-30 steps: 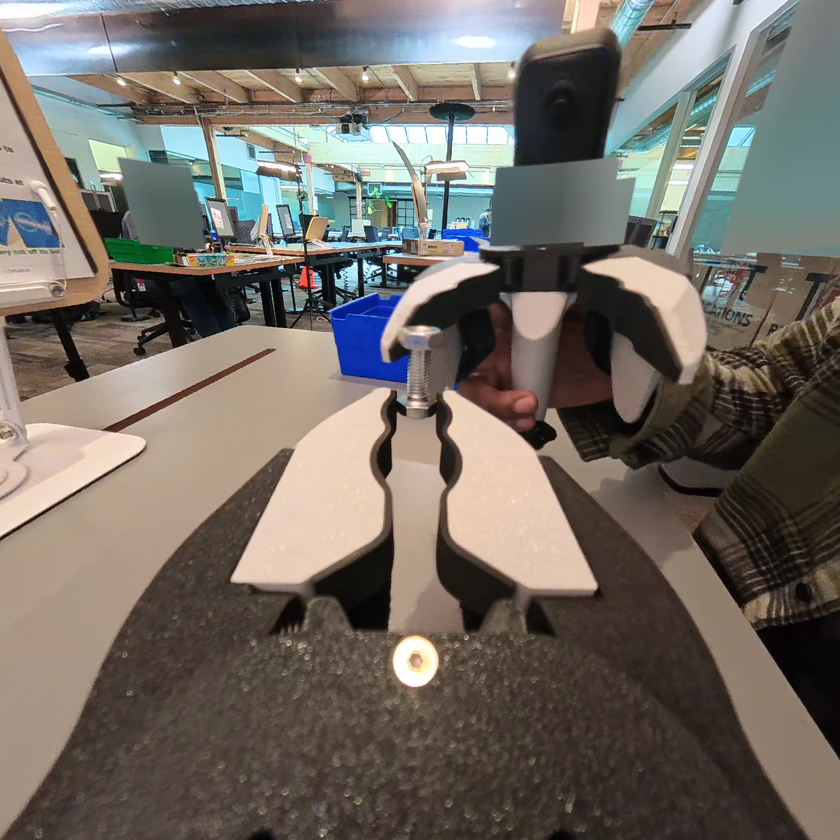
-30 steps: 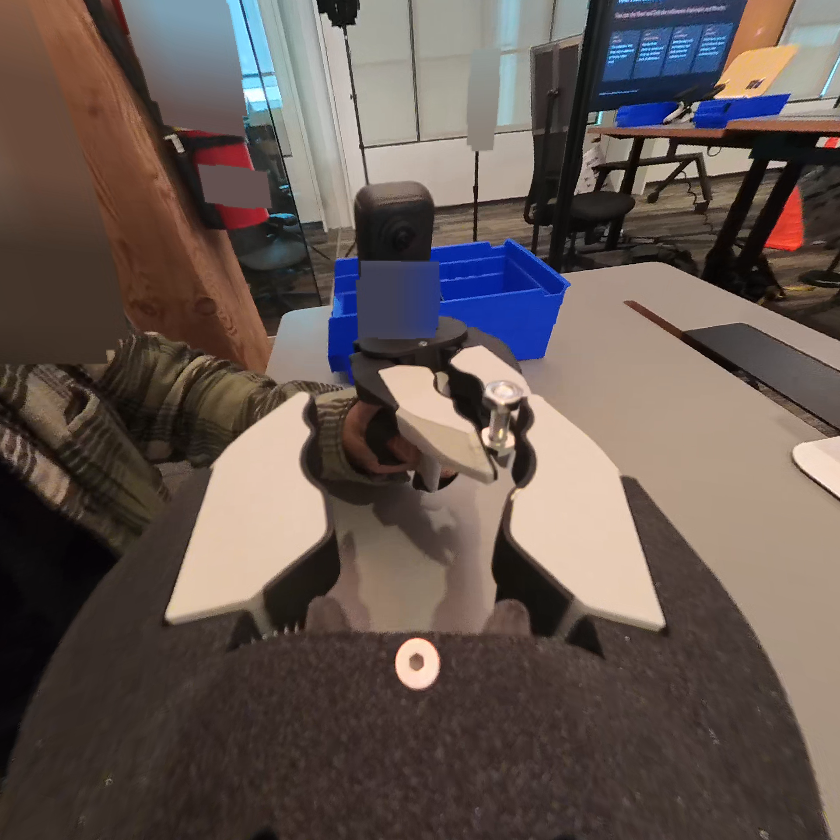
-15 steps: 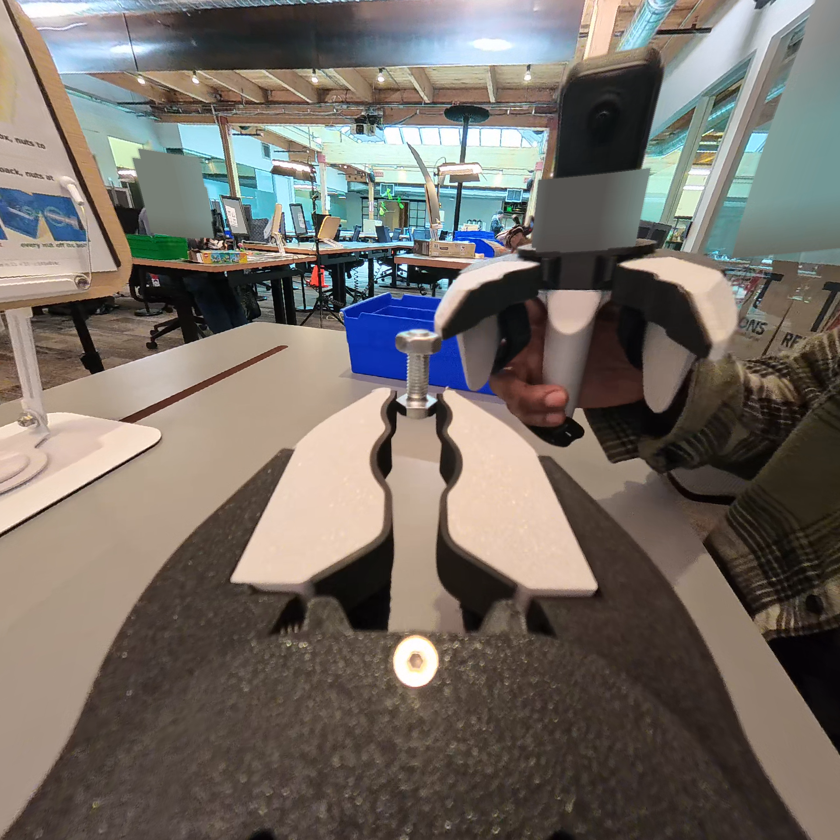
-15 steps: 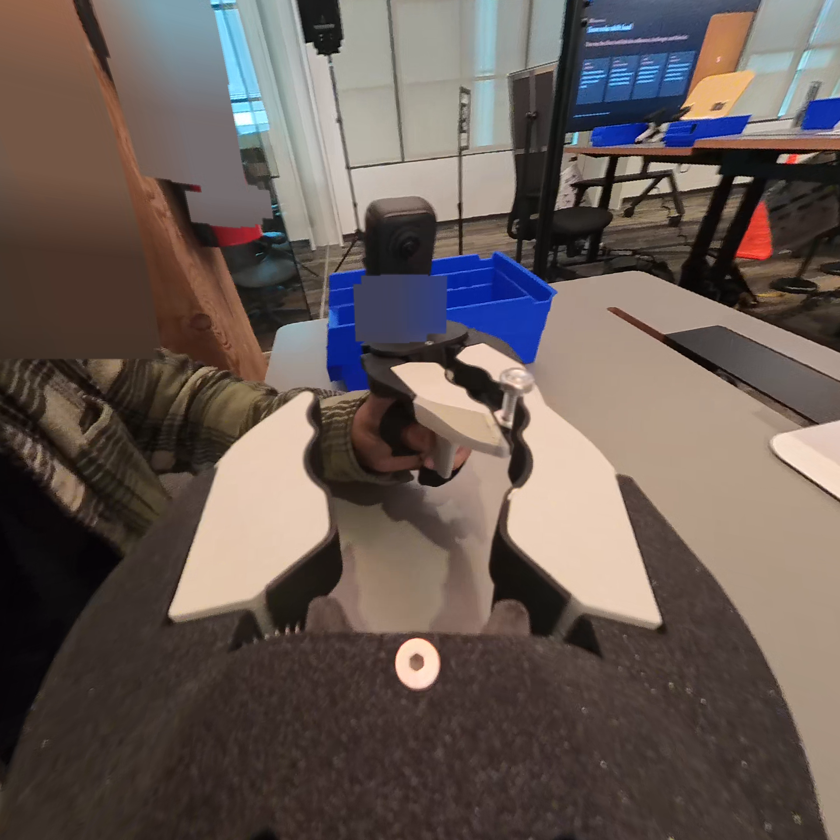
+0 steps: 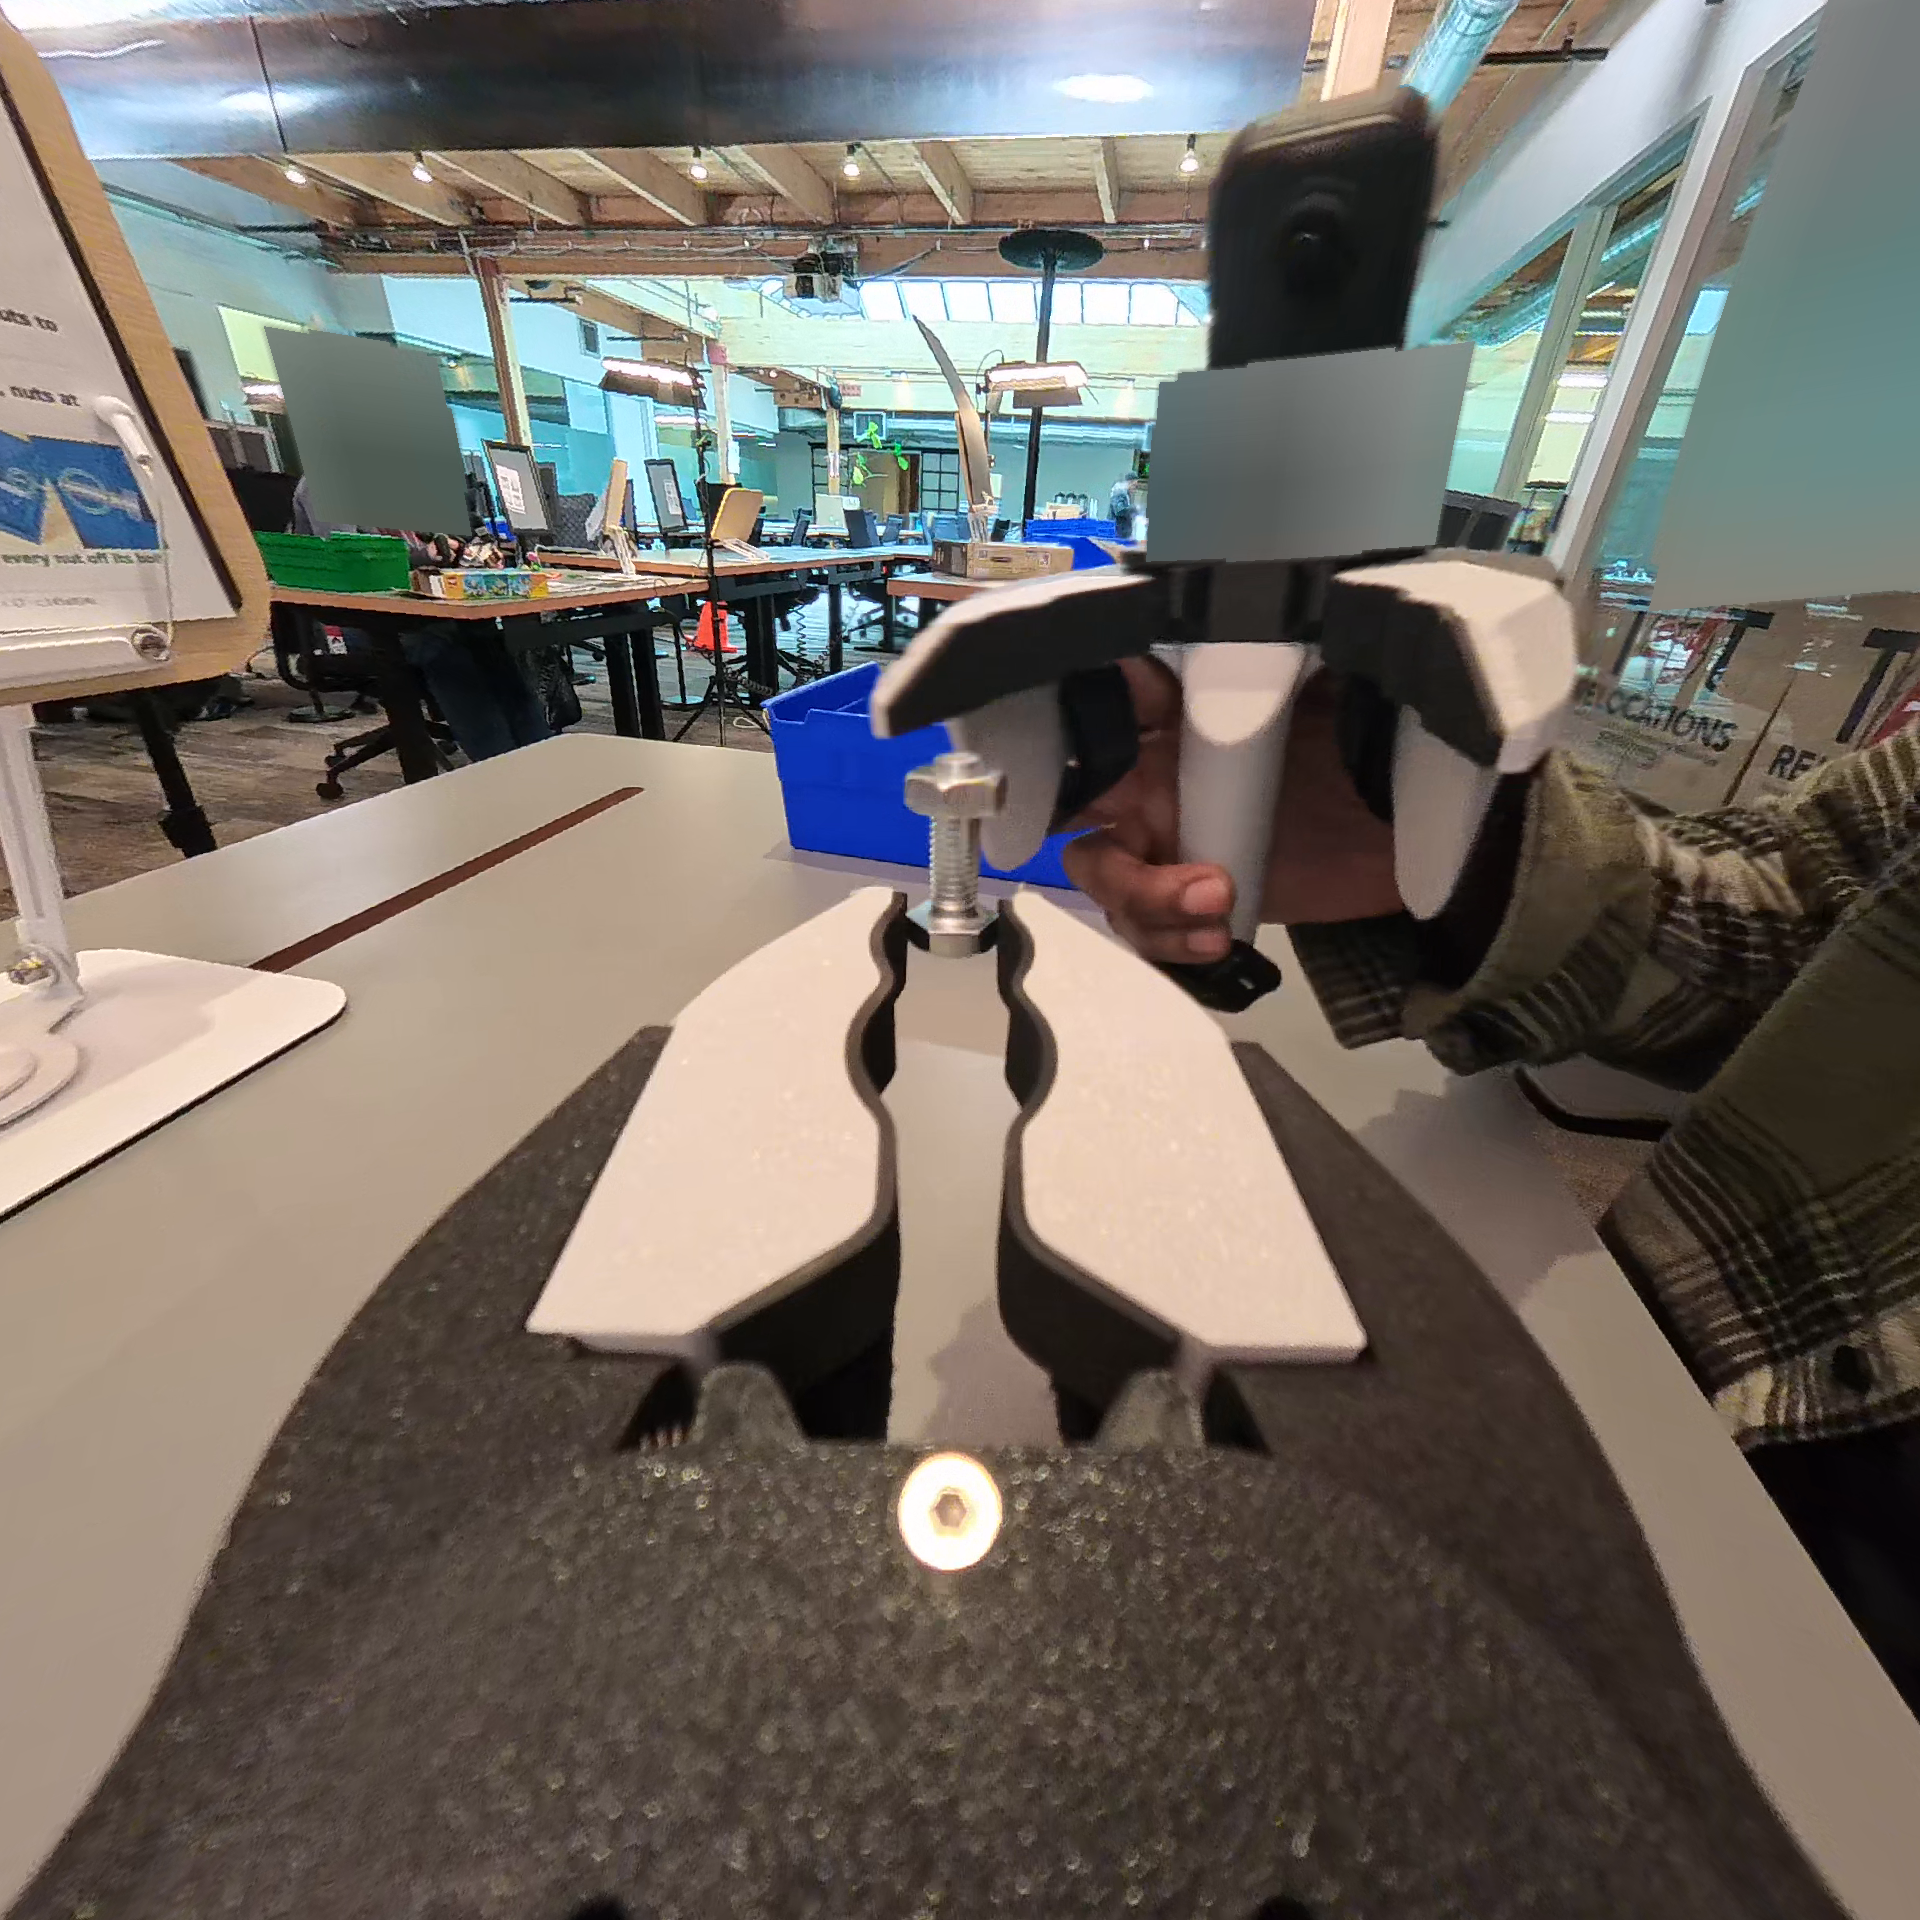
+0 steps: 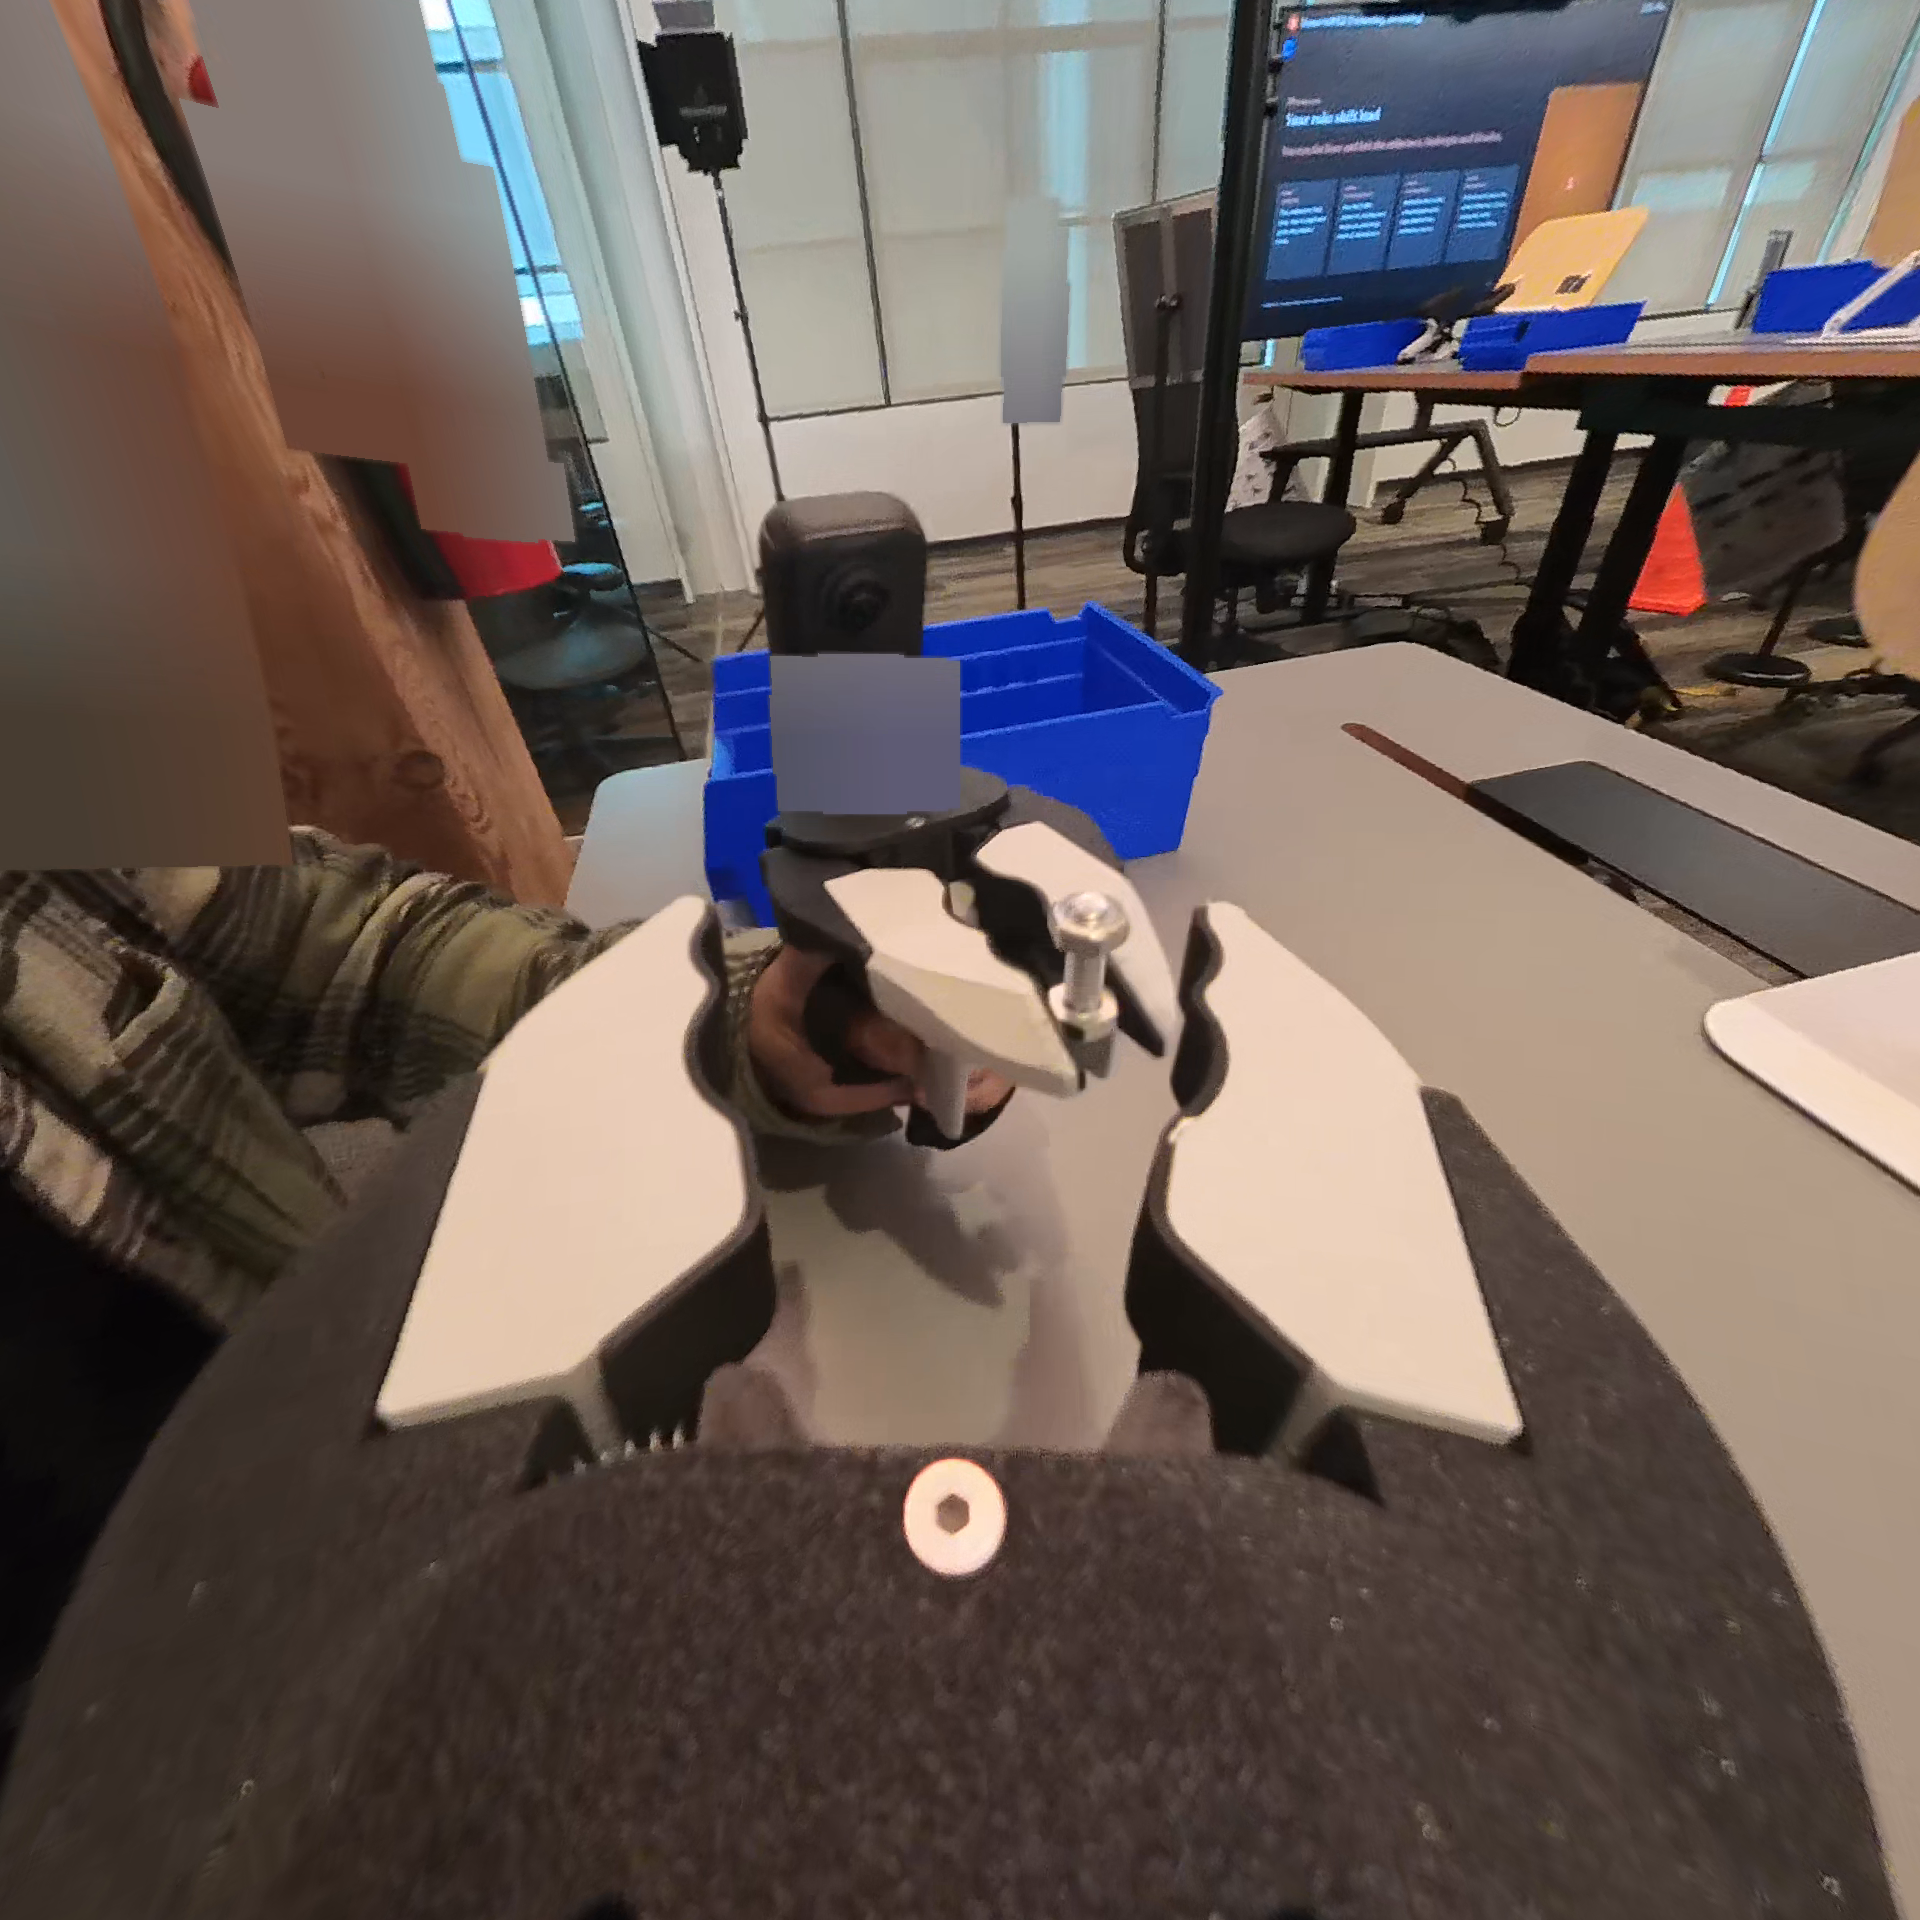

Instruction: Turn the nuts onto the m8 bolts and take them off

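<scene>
Steel on steel: your left gripper (image 5: 951,925) is pinching the nut (image 5: 951,928) at the foot of an upright bolt (image 5: 954,821), held above the grey table (image 5: 520,956). Your right gripper (image 6: 951,997) is gaping wide, gripping nothing, beside the bolt head. The small, hard, slick metal is probably wanting pads set squarely on the hex flats.

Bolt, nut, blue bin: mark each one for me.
bolt (image 5: 954,784), left wrist view, on its hex head.
nut (image 5: 954,928), left wrist view, on its front face.
blue bin (image 6: 1081,748), right wrist view, on its front wall.
</scene>
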The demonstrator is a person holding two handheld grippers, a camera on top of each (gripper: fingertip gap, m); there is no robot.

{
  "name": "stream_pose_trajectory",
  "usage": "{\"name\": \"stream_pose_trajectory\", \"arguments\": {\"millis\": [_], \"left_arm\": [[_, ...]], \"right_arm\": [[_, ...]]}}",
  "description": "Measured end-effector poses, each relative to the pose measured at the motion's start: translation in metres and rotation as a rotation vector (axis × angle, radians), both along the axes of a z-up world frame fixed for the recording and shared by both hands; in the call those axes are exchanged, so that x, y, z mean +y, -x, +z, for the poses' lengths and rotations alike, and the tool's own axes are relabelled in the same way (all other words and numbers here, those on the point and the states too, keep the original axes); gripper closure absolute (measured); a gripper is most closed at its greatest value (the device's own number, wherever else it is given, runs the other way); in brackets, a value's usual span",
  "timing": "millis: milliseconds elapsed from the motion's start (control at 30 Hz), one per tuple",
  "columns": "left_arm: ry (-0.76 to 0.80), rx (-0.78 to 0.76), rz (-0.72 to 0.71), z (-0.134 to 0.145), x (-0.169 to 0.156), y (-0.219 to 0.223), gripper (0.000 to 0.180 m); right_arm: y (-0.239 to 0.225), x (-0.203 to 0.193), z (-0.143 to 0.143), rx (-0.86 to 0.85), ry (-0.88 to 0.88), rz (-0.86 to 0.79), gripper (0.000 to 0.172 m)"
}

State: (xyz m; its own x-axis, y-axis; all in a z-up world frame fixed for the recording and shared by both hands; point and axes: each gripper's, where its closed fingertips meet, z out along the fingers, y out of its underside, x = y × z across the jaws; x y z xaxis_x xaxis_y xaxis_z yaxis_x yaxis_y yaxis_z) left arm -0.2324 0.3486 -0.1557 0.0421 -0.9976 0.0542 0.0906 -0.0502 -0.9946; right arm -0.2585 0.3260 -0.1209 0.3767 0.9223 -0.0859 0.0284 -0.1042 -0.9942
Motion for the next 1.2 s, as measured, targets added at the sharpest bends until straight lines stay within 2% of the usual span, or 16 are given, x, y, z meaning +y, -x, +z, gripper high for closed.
{"name": "stream_pose_trajectory", "arguments": {"millis": [100,167,200,233,367,467,500,567,733,900,967,1133,1200], "left_arm": [[-0.006,0.004,0.005,0.0,0.0,0.0,0.165],[-0.003,0.006,0.018,0.0,0.003,0.002,0.165],[0.002,0.005,0.022,0.0,0.004,0.003,0.165],[0.007,0.002,0.019,0.0,0.005,0.003,0.165],[0.004,0.006,0.003,-0.001,0.001,0.0,0.165],[-0.003,0.012,0.012,-0.002,0.001,0.0,0.165],[-0.003,0.014,0.016,-0.002,0.002,0.001,0.165],[0.004,0.009,0.03,-0.001,0.006,0.003,0.165],[0.01,0.008,0.01,-0.002,0.003,0.001,0.165],[0.005,0.018,0.021,-0.003,0.005,0.001,0.165],[0.013,0.014,0.026,-0.003,0.007,0.002,0.165],[0.019,0.019,0.01,-0.005,0.004,-0.001,0.165],[0.016,0.024,0.017,-0.005,0.004,-0.001,0.165]], "right_arm": [[0.01,-0.004,-0.006,-0.005,0.034,0.068,0.092],[0.009,-0.011,-0.008,-0.027,0.024,0.062,0.089],[0.006,-0.016,-0.01,-0.045,0.006,0.065,0.098],[0.003,-0.017,-0.009,-0.05,-0.004,0.047,0.098],[-0.002,0.001,-0.002,-0.011,-0.001,-0.007,0.085],[0.009,-0.003,-0.006,-0.008,0.036,0.07,0.09],[0.011,-0.008,-0.007,-0.011,0.037,0.075,0.085],[0.006,-0.017,-0.01,-0.051,0.0,0.067,0.096],[0.0,0.001,0.0,-0.007,-0.001,0.002,0.086],[0.011,-0.009,-0.014,-0.048,0.033,0.063,0.083],[0.004,-0.015,-0.013,-0.065,-0.002,0.053,0.095],[0.003,0.008,-0.006,-0.028,0.012,0.003,0.082],[0.011,0.0,-0.012,-0.029,0.055,0.07,0.088]]}}
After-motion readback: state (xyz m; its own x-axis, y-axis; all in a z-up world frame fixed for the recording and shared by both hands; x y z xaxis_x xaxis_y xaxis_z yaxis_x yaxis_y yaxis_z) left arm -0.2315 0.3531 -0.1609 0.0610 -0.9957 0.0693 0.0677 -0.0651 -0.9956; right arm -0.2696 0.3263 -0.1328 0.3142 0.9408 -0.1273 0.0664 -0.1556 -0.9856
